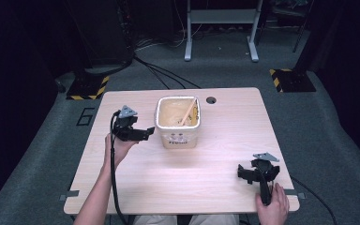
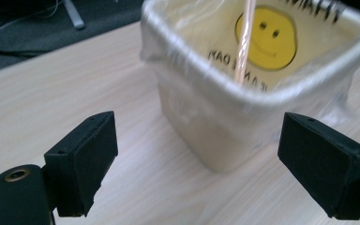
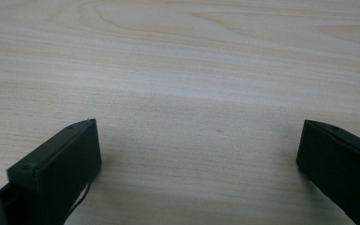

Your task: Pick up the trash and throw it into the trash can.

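Observation:
A small cream bin (image 1: 178, 123) lined with a clear plastic bag stands near the middle of the table, toward the back. A thin stick (image 1: 186, 112) leans inside it. In the left gripper view the bin (image 2: 225, 117) is close ahead, with a yellow smiley face (image 2: 267, 37) on its inner wall and the stick (image 2: 243, 42) across it. My left gripper (image 1: 143, 133) is open, just left of the bin and pointing at it. My right gripper (image 1: 248, 174) rests open on the table near the front right corner, nothing between its jaws.
The light wooden table (image 1: 183, 178) has a round cable hole (image 1: 211, 100) at the back. Cables trail from both grippers over the front edge. On the floor behind are a white desk frame (image 1: 220, 28) and yellow-black striped plates (image 1: 290, 79).

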`<state>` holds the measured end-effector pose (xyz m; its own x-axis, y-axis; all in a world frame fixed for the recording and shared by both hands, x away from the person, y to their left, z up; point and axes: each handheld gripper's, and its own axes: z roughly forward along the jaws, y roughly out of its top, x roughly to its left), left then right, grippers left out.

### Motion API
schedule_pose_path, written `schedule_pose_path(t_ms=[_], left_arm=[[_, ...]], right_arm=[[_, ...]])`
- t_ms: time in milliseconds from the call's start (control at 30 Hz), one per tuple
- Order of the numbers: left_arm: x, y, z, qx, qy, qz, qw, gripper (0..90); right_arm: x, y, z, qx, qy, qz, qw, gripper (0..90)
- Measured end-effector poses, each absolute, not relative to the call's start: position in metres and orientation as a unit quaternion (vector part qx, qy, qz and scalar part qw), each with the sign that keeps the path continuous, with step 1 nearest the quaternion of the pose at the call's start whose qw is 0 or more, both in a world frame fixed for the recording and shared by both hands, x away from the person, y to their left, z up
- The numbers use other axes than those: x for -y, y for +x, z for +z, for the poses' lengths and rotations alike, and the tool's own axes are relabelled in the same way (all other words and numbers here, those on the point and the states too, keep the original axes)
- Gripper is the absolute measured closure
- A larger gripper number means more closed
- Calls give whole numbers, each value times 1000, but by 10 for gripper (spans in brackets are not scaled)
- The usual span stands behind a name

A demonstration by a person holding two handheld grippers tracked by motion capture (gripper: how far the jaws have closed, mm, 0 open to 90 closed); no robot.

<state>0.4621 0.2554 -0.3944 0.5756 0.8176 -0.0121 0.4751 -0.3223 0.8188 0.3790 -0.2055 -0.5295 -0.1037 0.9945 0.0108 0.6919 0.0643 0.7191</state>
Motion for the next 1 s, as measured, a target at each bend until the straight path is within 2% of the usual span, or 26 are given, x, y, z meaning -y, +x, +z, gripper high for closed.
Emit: schedule_pose_path(t_ms=[233, 600, 667, 767, 1000], left_arm=[[-284, 450, -455, -458, 784, 182, 378, 98], [-305, 434, -512, -498, 775, 181, 344, 68], [-306, 432, -516, -496, 778, 182, 341, 57], [-305, 424, -530, -489, 778, 210, 334, 20], [-305, 422, -531, -497, 772, 211, 334, 17]], right_arm=[[205, 379, -529, -682, 618, 293, 257, 0], [205, 379, -530, -682, 618, 293, 258, 0], [205, 379, -530, -682, 618, 293, 258, 0], [205, 379, -530, -682, 618, 294, 258, 0], [205, 379, -530, -682, 619, 293, 257, 0]])
